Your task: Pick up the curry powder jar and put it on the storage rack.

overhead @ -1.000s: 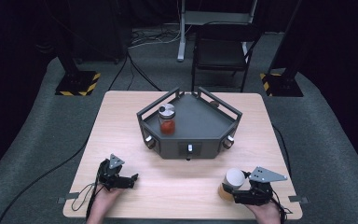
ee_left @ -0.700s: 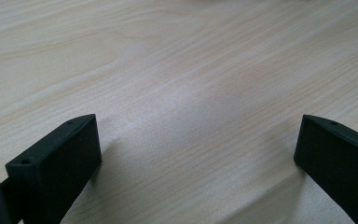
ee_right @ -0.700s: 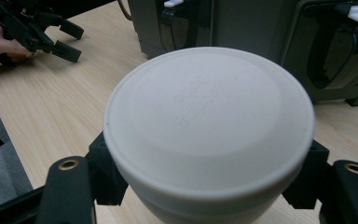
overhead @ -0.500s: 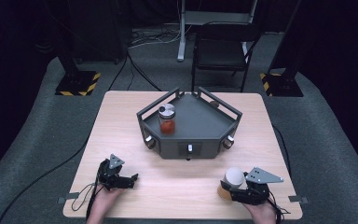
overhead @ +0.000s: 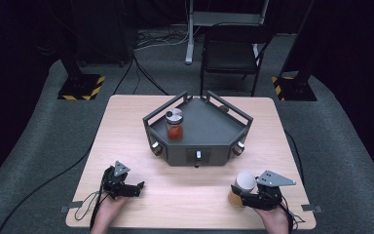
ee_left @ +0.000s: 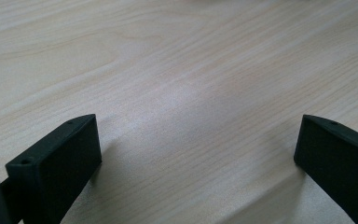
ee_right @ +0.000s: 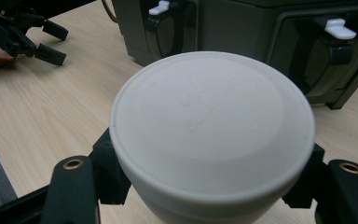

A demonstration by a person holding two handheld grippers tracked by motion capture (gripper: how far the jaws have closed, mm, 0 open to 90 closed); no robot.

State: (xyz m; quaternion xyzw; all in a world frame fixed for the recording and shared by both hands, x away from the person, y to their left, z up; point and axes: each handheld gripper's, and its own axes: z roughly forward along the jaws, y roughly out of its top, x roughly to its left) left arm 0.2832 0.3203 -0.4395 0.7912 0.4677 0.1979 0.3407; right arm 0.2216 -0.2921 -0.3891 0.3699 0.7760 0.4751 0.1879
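Since one second ago, the right gripper [overhead: 238, 193] has been closing its jaws, and now they are pressing on both sides of the jar with the white lid [overhead: 245, 180], which is standing upright between them near the front right corner of the table [overhead: 126, 112]. In the right gripper view, the white lid [ee_right: 213, 122] is sitting very close to the camera, and the black jaws are touching the jar just under the lid, one on each side. The jar is resting on the wood, in front of the dark grey tray [overhead: 209, 127] and apart from it. The left gripper [overhead: 135, 187] is lying low near the front left of the table, held by the person's hand, in the same place as before. Its jaws are standing wide apart in the left gripper view, with bare wood between them, so it is holding nothing. A second jar [overhead: 174, 124], with red content and a grey lid, is standing upright inside the tray, near its left wall. Behind the table, a black chair [overhead: 230, 48] is standing on the grey floor.
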